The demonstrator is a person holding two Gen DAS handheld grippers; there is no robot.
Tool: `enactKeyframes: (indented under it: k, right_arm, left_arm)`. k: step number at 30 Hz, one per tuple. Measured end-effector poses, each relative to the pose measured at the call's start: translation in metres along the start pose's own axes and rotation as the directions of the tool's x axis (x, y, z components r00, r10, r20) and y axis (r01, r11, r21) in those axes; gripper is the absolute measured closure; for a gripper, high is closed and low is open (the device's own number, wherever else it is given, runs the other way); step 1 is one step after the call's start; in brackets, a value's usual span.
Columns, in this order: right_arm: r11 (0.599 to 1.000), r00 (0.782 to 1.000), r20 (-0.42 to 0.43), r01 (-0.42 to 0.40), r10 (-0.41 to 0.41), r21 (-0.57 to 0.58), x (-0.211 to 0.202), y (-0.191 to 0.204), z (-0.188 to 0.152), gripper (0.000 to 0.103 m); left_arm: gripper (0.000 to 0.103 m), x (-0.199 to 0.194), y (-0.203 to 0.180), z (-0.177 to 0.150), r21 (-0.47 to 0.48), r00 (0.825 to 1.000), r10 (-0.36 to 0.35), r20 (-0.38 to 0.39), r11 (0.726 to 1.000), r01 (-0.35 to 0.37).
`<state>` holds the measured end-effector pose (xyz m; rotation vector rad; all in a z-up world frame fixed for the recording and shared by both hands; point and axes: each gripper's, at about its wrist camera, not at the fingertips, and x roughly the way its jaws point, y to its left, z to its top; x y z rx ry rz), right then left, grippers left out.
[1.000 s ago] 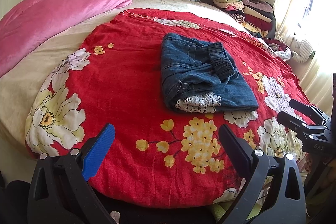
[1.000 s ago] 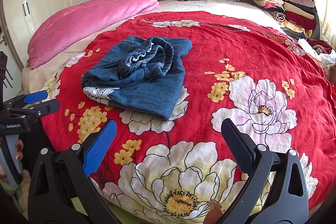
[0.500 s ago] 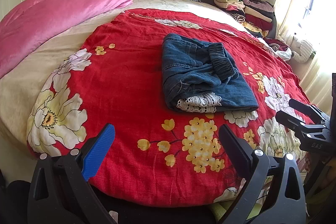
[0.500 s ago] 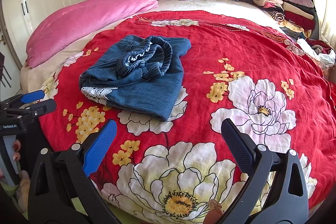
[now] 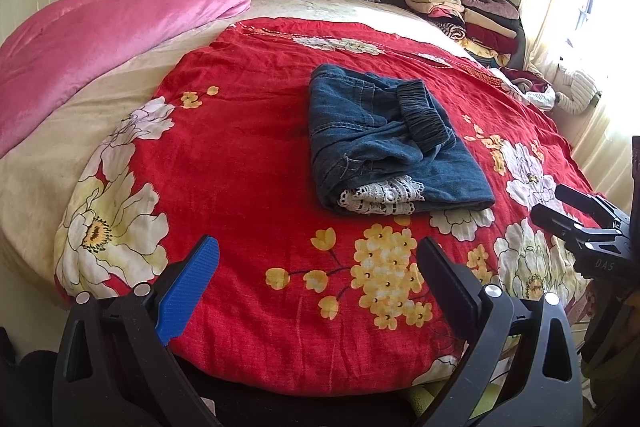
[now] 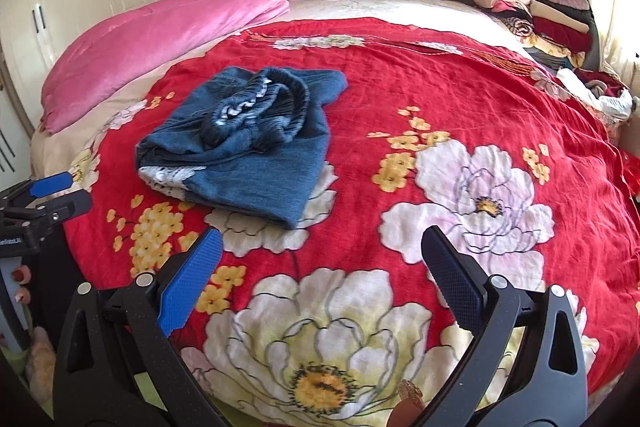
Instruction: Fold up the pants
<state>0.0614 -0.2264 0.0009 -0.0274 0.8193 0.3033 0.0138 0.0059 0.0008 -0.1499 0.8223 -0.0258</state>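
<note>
From the left wrist, the left gripper (image 5: 316, 267) gaped wide, empty; the folded pants (image 5: 388, 139) lay ahead on the red blanket (image 5: 240, 147). From the right wrist, the right gripper (image 6: 320, 259) gaped empty too, pants (image 6: 248, 147) ahead-left.

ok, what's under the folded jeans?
The jeans lie on the red floral blanket. White lace trim peeks from between the folded layers. The blanket's print directly beneath is covered.

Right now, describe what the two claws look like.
Both match: the left claw and right claw have black triangular frames with silver bolts. On each, one finger carries a ribbed blue pad and the other a black pad. White lettering marks each body.
</note>
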Motion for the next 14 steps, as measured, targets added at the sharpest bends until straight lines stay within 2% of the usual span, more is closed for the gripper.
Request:
enactKeyframes:
  k: [3,5,8,9,12,13,14]
  right_arm:
    - [0.999,0.999,0.006,0.041,-0.041,0.033,-0.001,-0.023,0.002,0.009]
    - [0.994,0.997,0.002,0.076,-0.076,0.078,-0.001,-0.054,0.007,0.009]
    - [0.973,0.984,0.015,0.175,-0.180,0.148,0.000,-0.110,0.019,0.009]
    - [0.966,0.979,0.012,0.199,-0.204,0.162,0.002,-0.124,0.023,0.009]
    - [0.918,0.943,-0.016,0.326,-0.331,0.225,0.012,-0.198,0.039,0.009]
    - [0.893,0.923,-0.050,0.382,-0.382,0.237,0.022,-0.232,0.046,0.009]
    - [0.883,0.917,-0.069,0.398,-0.394,0.249,0.028,-0.251,0.049,0.009]
  left_arm:
    - [0.004,0.004,0.018,0.009,-0.046,0.999,0.036,0.021,0.998,-0.035]
    - [0.004,0.012,0.044,0.026,-0.079,0.995,0.097,0.025,0.992,-0.094]
    - [0.004,0.033,0.093,0.058,-0.113,0.977,0.214,-0.008,0.970,-0.214]
    - [0.004,0.046,0.117,0.074,-0.122,0.963,0.269,-0.025,0.955,-0.270]
    - [0.004,0.080,0.178,0.111,-0.149,0.935,0.344,-0.092,0.923,-0.354]
    - [0.004,0.092,0.196,0.122,-0.157,0.930,0.349,-0.110,0.918,-0.363]
    - [0.004,0.105,0.214,0.134,-0.176,0.925,0.361,-0.121,0.909,-0.378]
